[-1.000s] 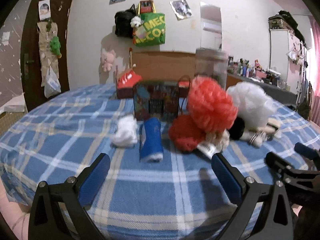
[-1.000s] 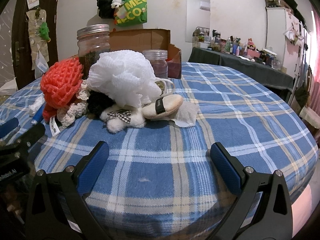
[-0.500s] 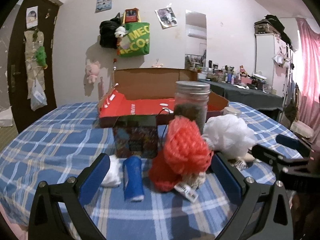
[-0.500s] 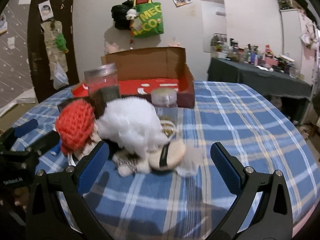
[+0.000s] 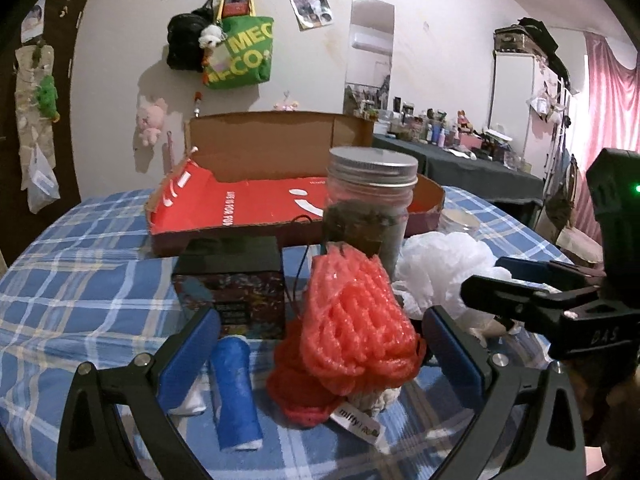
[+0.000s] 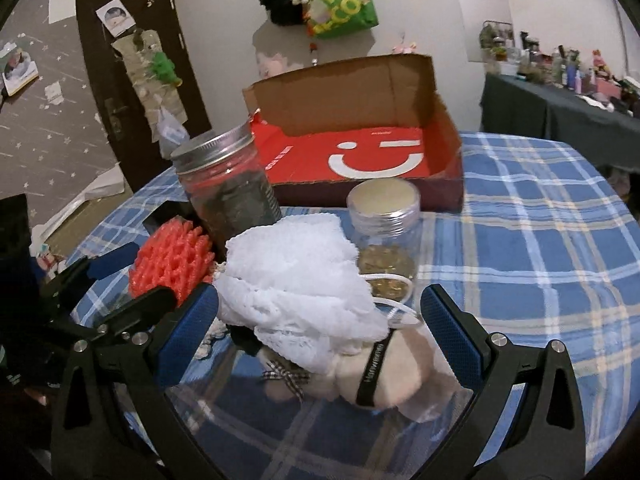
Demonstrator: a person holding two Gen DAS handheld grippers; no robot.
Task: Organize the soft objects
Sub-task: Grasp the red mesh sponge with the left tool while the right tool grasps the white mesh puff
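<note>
A red mesh bath pouf (image 5: 356, 328) lies on the blue plaid table, between the open fingers of my left gripper (image 5: 320, 354); it also shows in the right wrist view (image 6: 172, 264). A white mesh pouf (image 6: 296, 288) lies between the open fingers of my right gripper (image 6: 316, 332), on top of a beige sponge with a black band (image 6: 380, 372). A blue roll (image 5: 236, 392) and a white soft lump (image 5: 192, 400) lie at the left. An open cardboard box with a red floor (image 6: 360, 152) stands behind the pile.
A tall glass jar with a metal lid (image 5: 368, 216) and a short clear jar (image 6: 384, 232) stand behind the poufs. A dark patterned box (image 5: 232, 292) stands left of the red pouf. The right gripper (image 5: 560, 296) shows at the right of the left wrist view.
Both grippers have risen and moved forward over the pile. The red pouf now sits between the left fingers and the white pouf between the right fingers. Both stay open.
</note>
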